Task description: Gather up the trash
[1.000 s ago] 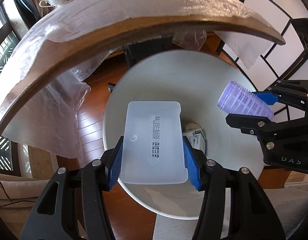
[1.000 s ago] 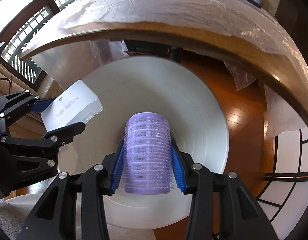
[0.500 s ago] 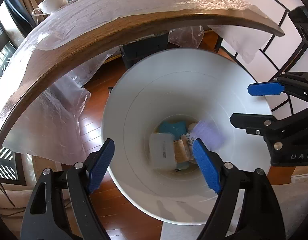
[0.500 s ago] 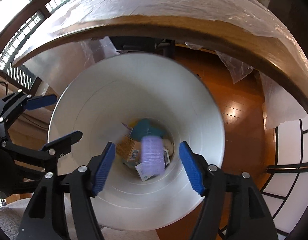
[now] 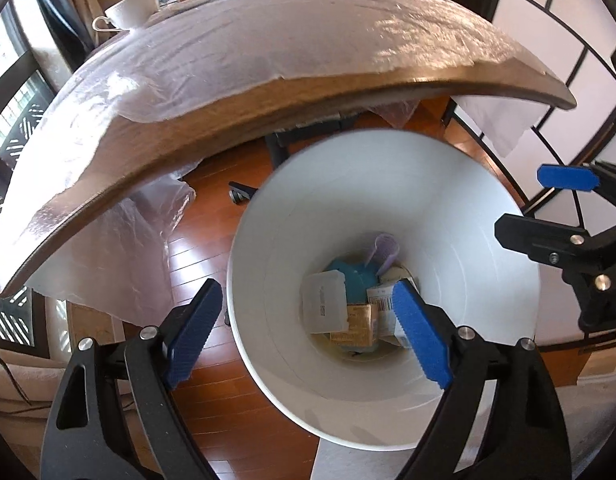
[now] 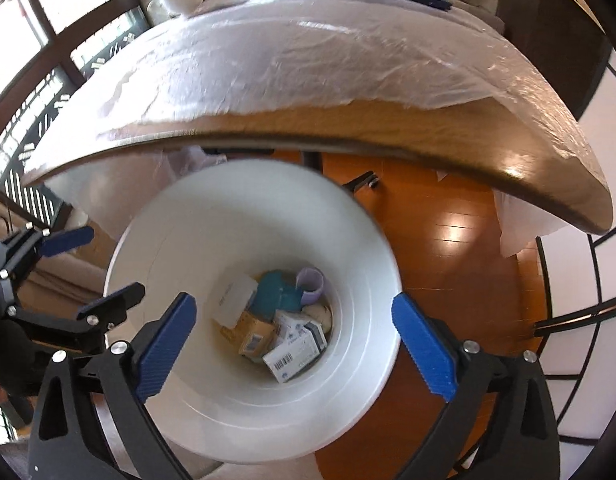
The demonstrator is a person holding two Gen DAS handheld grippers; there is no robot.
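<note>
Both hand-held grippers hang over the mouth of the white bin (image 5: 387,216), angled steeply down into it, which is where you would hold them to let rubbish fall straight to the bottom. The left hand-held gripper (image 5: 308,328) has just been opening and now stands wide with nothing between its blue pads; the clear plastic box (image 5: 324,302) it would have carried lies at the bottom of the bin, leaning against the heap on the side nearest the floorboards. The right hand-held gripper (image 6: 294,346) has likewise just been spreading its jaws to about as wide as they go, and it too is empty; the purple cup (image 6: 310,285) rests on its side deep in the bin, at the far edge of the pile, touching a teal packet (image 6: 276,296). Around them sit a brown carton (image 6: 252,334) and a white barcoded carton (image 6: 294,346), all jumbled together. The bin stands on the wooden floor (image 6: 447,248) just beside the near edge of the table (image 6: 347,136), tucked close, I'd guess, so things cleared off it need only a short carry. The table's top is draped in a clear plastic sheet (image 5: 268,40), and a bowl (image 5: 126,10) sits at its far corner. This drop looks finished.
</note>
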